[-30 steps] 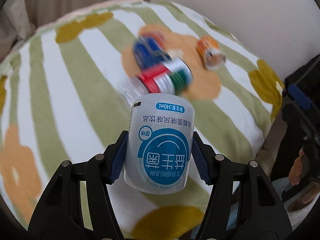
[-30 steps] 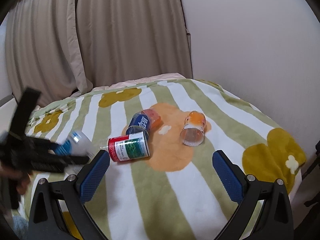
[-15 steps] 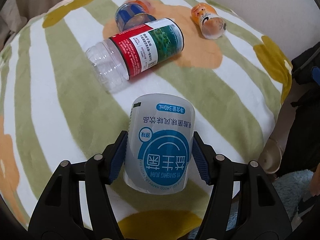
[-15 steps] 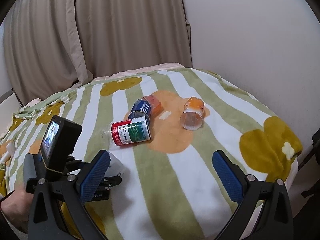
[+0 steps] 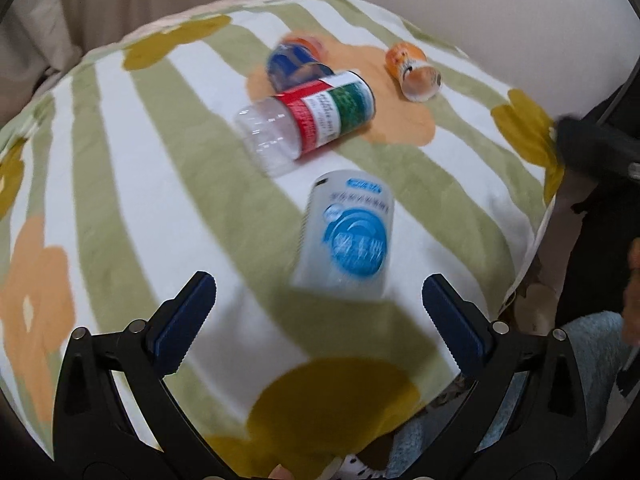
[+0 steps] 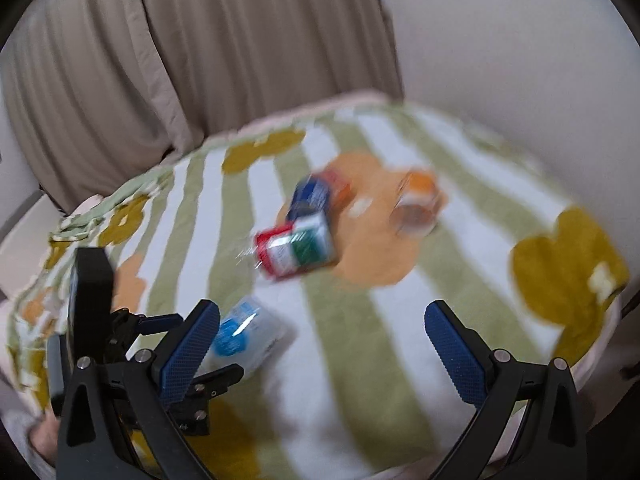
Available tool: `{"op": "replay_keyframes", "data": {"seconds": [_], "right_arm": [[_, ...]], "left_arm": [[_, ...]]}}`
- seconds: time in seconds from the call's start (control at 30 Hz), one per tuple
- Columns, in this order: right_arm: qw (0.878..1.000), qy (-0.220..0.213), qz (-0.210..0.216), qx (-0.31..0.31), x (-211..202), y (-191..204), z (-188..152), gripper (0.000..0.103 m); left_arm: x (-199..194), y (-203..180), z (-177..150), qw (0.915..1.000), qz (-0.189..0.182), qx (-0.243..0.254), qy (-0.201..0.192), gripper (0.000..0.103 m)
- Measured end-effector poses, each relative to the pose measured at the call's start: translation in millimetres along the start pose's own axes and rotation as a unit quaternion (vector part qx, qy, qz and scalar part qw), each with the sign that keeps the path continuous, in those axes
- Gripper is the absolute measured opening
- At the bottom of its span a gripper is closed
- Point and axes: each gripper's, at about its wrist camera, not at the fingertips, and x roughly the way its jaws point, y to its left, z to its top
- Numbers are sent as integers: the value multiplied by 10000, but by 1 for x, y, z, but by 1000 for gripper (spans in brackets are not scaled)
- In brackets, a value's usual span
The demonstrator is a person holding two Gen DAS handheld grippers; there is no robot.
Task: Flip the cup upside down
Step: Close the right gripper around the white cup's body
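Between the left gripper's blue pads half a second ago, the white cup now stands free on the striped blanket, blue label inverted, just beyond the fingertips. Those jaws have spread wide and touch nothing. Farther off lie three bottles. The right gripper hangs wide open, empty.

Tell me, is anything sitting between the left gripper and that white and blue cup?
Nothing visible. The left gripper has its jaws open, and only bare blanket lies before the white and blue cup. The other containers lie beyond it.
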Motion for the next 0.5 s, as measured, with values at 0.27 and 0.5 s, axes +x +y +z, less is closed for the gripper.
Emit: {"op": "replay_keyframes", "data": {"seconds": [0.27, 0.5], "right_arm": [[9722, 1583, 640, 1601, 108, 8, -3, 91], [9540, 2062, 535, 2110, 142, 7, -5, 74]], "left_arm": [[-32, 25, -21, 9997, -75, -163, -181, 103], [-38, 41, -28, 9988, -282, -315, -262, 103]]}}
